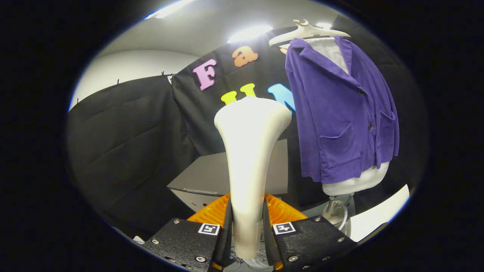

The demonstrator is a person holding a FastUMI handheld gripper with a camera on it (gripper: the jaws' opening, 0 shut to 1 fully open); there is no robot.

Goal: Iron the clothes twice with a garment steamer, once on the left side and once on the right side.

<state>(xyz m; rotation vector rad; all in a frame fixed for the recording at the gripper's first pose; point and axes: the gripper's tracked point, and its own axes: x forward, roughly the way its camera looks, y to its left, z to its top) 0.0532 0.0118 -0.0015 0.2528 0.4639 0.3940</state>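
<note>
Between the fingers of the hand-held gripper (247, 230), the garment steamer (250, 151) was pinched by its narrow handle, head upright. It was judged rigid, smooth and top-heavy. Beyond, just right, the soft purple jacket (340, 113) was hung on a mannequin.

A cream-white, plain garment steamer (251, 151) is standing clamped between both fingers of the gripper (247, 226). Beyond it, a purple corduroy jacket (340, 113) with fine ribbing and dark buttons is hanging on a cream-white hanger (306, 33). A white shirt (332, 51) is showing at the jacket's collar and a white hem is peeking out below it. A plain grey box (211, 177) is sitting behind the steamer. Black booth cloth (124, 143) is hanging behind everything.
</note>
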